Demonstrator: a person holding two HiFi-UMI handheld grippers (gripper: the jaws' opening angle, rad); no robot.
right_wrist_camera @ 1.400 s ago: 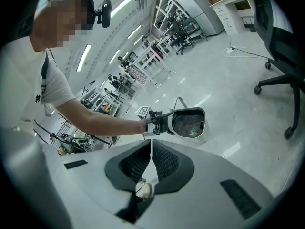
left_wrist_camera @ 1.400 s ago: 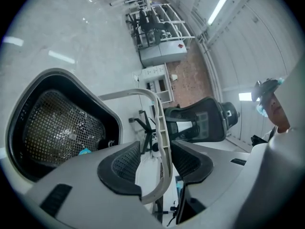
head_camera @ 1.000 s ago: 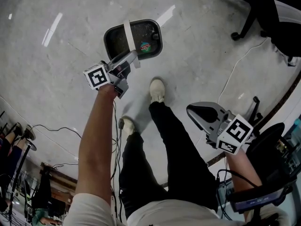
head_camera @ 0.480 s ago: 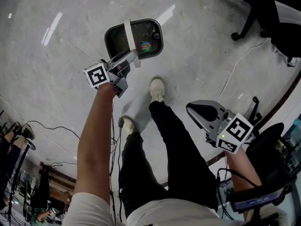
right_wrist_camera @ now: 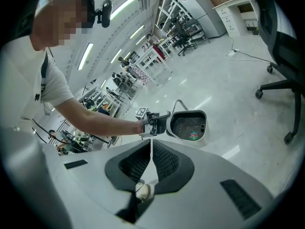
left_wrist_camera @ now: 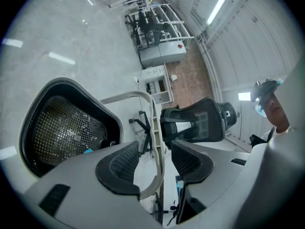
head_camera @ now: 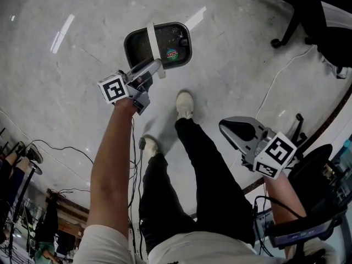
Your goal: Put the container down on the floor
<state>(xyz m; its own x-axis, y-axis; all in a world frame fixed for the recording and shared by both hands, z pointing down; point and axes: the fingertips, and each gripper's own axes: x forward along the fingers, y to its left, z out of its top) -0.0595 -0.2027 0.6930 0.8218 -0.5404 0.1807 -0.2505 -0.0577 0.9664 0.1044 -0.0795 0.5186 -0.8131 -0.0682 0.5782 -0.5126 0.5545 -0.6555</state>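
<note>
The container (head_camera: 137, 51) hangs off the floor (head_camera: 77, 70) at the far end of the left claw (head_camera: 155, 66), out beyond the person's shoes and a little to their left. It is not yet set down. The left claw is clamped on the container's white handle (head_camera: 150, 37). In the left gripper view one leg of that arched handle runs lengthwise between the two pads (left_wrist_camera: 119, 163), and the bin's open mouth sits just beside them. From above, the handle crosses the mouth from the far rim to the near rim, where the claw's tips meet it.

The left arm (head_camera: 110, 164) reaches straight out from the shoulder, bare to the sleeve. Its claw is nearly level and its marker cube (head_camera: 114, 88) faces up. The right claw (head_camera: 225, 128) is held close in at the person's right side, well apart from the container and angled down toward the floor. Its jaws are together with nothing between them.

The container is dark inside with a mesh lining and a pale outer wall. A small red and teal scrap (head_camera: 172, 53) lies against the right side of its bottom. The person stands with the right shoe (head_camera: 184, 104) farther out than the left shoe (head_camera: 148, 144). A black office chair (head_camera: 308, 15) stands at the far right.
</note>
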